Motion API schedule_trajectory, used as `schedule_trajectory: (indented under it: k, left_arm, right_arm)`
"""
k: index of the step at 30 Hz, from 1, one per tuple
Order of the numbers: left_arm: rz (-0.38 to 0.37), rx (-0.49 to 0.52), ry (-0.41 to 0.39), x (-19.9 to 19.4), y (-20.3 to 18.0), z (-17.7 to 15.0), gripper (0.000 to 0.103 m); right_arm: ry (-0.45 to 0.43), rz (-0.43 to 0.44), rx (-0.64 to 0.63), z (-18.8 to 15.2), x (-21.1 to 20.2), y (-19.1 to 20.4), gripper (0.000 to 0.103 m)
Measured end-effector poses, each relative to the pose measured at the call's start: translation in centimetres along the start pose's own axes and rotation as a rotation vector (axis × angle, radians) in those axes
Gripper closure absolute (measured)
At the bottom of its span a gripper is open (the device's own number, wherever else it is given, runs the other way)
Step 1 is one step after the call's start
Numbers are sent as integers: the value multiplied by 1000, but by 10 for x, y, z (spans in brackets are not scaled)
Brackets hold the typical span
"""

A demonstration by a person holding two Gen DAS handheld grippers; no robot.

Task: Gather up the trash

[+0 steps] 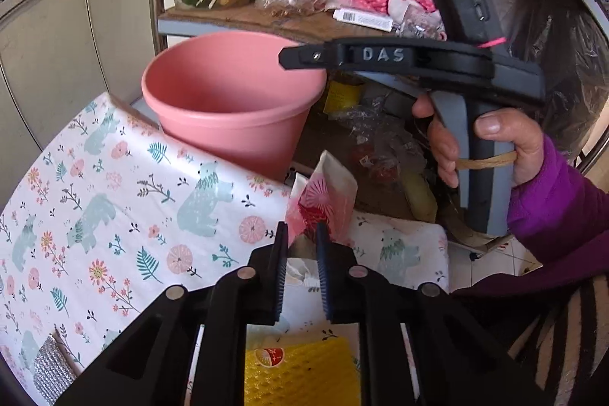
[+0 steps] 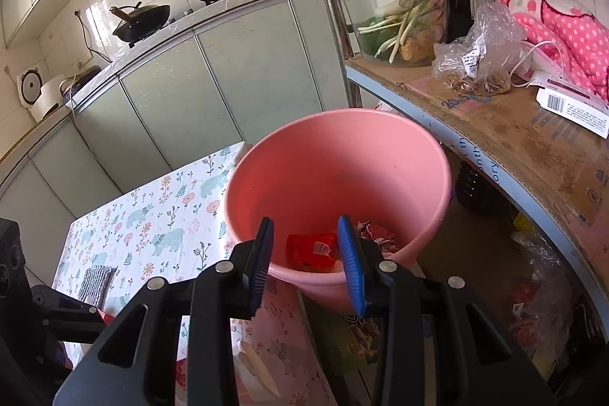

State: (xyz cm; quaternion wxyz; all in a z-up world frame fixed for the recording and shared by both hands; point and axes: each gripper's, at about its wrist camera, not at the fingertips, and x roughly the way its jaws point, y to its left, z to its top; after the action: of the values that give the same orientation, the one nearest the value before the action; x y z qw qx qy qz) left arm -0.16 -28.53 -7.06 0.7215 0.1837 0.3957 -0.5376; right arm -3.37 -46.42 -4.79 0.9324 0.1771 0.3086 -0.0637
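Observation:
My left gripper (image 1: 302, 234) is shut on a crumpled red-and-white wrapper (image 1: 327, 193), which sticks up from between its tips over the table's far edge. The pink bucket (image 1: 228, 124) stands just beyond it, partly on the floral tablecloth (image 1: 114, 196). In the right wrist view my right gripper (image 2: 306, 234) hangs open over the near rim of the bucket (image 2: 342, 158), nothing between its fingers. Red wrappers (image 2: 312, 250) lie in the bucket's bottom. A hand in a purple sleeve (image 1: 552, 200) holds the right gripper (image 1: 293, 56) above the bucket's rim.
A cluttered shelf (image 2: 495, 124) with vegetables, a plastic bag and pink cloth overhangs the bucket on the right. More bags sit below it. A yellow sponge (image 1: 300, 375) and a silver scourer (image 1: 49, 368) lie on the table near me. Kitchen cabinets (image 2: 171, 82) stand behind.

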Motion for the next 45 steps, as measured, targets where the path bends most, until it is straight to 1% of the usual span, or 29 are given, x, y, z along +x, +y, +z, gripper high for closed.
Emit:
schedule_trajectory:
  k: [1, 2, 4, 9, 10, 13, 15, 16, 18, 20, 22, 24, 25, 28, 30, 31, 36, 37, 39, 40, 43, 45]
  left_arm:
    - [0, 1, -9, -3, -1, 0, 102]
    - [13, 3, -22, -5, -1, 1, 103]
    - [23, -1, -38, -10, 0, 1, 103]
    - [-3, -59, -29, -13, 9, 2, 103]
    - [0, -80, -23, -13, 13, 2, 100]
    - [-13, -152, 32, -8, 21, 0, 82]
    - [-43, -195, 74, -2, 24, -2, 82]
    - [-47, -198, 84, 1, 23, -3, 82]
    - [-45, -188, 83, 4, 20, -5, 81]
    - [-55, -192, 92, 7, 19, -5, 71]
    - [-68, -190, 103, 11, 16, -5, 70]
    - [-67, -166, 104, 12, 11, -5, 70]
    - [-67, -150, 96, 12, 7, -6, 71]
    - [-57, -95, 58, 10, -2, -9, 78]
    - [-53, -72, 49, 8, -5, -10, 79]
    - [-44, -55, 43, 6, -8, -10, 82]
    - [-30, -16, -18, -7, -15, -6, 86]
    - [-25, -13, -29, -9, -15, -5, 103]
    - [-3, -21, -50, -14, -14, -2, 103]
    - [-8, -26, -53, -17, -11, -1, 103]
    - [8, -34, -65, -22, -6, 1, 103]
    - [-22, -69, -43, -21, 1, 2, 103]
  right_arm:
    - [-4, 1, -2, 0, -1, 1, 67]
    - [-6, 3, -3, 1, -1, 1, 67]
    - [-8, 6, -4, 1, -2, 1, 67]
    - [-4, 11, -8, 0, -6, 2, 67]
    - [-3, 10, -9, 0, -7, 2, 67]
    - [1, 7, -11, -2, -7, 3, 67]
    - [1, 7, -11, -2, -8, 2, 67]
    - [1, 7, -10, -3, -8, 3, 67]
    - [3, 8, -12, -3, -8, 3, 67]
    - [3, 7, -15, -3, -8, 3, 67]
    - [2, 8, -16, -4, -8, 3, 67]
    - [2, 8, -15, -4, -8, 4, 67]
    - [2, 7, -15, -4, -8, 4, 67]
    - [3, 8, -17, -4, -8, 4, 67]
    - [1, 7, -16, -4, -8, 4, 67]
    - [0, 8, -16, -4, -9, 4, 67]
    - [-8, 12, -19, -3, -11, 5, 67]
    - [-11, 13, -19, -4, -12, 5, 67]
    - [-17, 16, -19, -3, -13, 5, 67]
    - [-17, 16, -19, -2, -13, 5, 67]
    - [-14, 22, -20, -2, -14, 4, 67]
    - [5, 38, -22, -3, -14, 4, 67]
